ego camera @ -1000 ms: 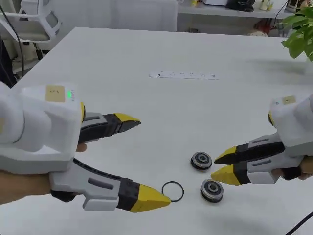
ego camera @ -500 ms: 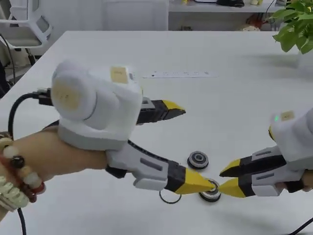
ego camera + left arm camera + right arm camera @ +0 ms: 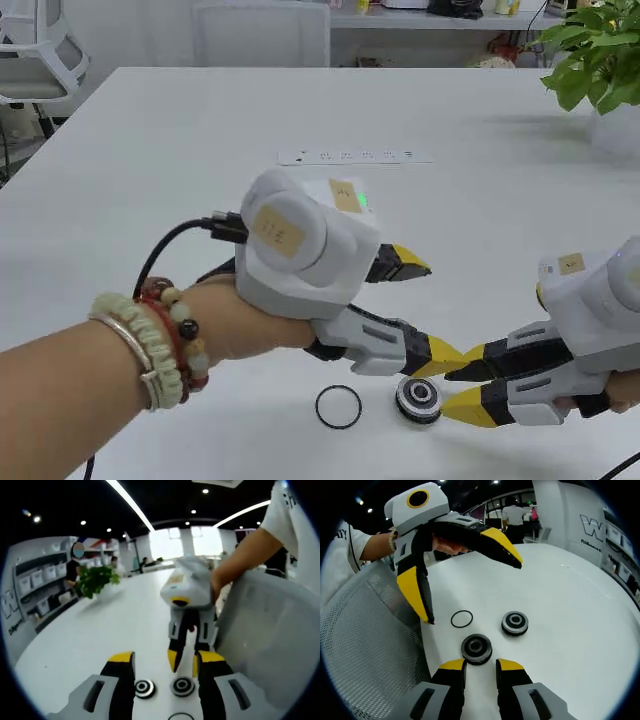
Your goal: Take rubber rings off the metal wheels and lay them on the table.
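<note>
Two small metal wheels lie on the white table (image 3: 200, 150). The near wheel (image 3: 418, 397) (image 3: 476, 648) (image 3: 183, 685) has a dark outer rim. The far wheel (image 3: 515, 623) (image 3: 144, 689) has a lighter grey rim. A loose black rubber ring (image 3: 338, 407) (image 3: 462, 618) lies flat to the left of the near wheel. My left gripper (image 3: 438, 310) (image 3: 166, 657) is open wide above the wheels, and its lower jaw hangs close over the near wheel. My right gripper (image 3: 462, 378) (image 3: 482, 664) is open a little, its tips right at the near wheel's edge.
A white power strip (image 3: 355, 157) lies further back on the table. A green plant (image 3: 590, 60) stands at the far right corner. A black cable (image 3: 175, 245) trails from the left gripper. A chair (image 3: 40, 50) stands beyond the table's left side.
My left gripper has swung right and forward, from beside the loose ring to above the wheels, hiding the far wheel in the head view. The right gripper stays by the near wheel.
</note>
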A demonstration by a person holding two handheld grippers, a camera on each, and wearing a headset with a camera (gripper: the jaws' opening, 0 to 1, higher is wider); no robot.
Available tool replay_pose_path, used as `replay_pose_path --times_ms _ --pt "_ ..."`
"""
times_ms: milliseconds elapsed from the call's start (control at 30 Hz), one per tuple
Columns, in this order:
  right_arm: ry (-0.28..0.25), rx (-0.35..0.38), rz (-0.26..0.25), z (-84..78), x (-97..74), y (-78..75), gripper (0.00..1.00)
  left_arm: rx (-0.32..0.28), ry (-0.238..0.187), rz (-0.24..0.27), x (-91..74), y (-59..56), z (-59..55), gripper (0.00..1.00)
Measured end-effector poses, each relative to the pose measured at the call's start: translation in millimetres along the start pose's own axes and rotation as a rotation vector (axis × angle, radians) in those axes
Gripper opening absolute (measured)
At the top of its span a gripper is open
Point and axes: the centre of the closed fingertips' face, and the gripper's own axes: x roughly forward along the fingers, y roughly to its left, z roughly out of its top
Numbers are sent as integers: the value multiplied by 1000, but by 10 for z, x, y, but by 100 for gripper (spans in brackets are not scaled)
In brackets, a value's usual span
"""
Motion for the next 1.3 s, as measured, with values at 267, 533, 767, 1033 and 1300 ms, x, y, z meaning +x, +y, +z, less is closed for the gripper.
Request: replay_pose_path --times_ms 267,533,767,1033,1300 --pt "2 -11 -6 -37 52 -27 21 -23 19 22 -3 -107 -331 34" --pt "1 -9 -12 -53 107 -27 22 -65 75 -9 107 -233 -610 21" --pt "-2 -3 -8 -43 122 -18 20 -100 89 -11 172 -237 -710 18" --pt "6 -16 1 -42 139 8 16 -123 87 2 165 -234 -717 15" --pt "10 -38 -23 -41 122 -40 1 -123 84 8 136 -215 -729 14"
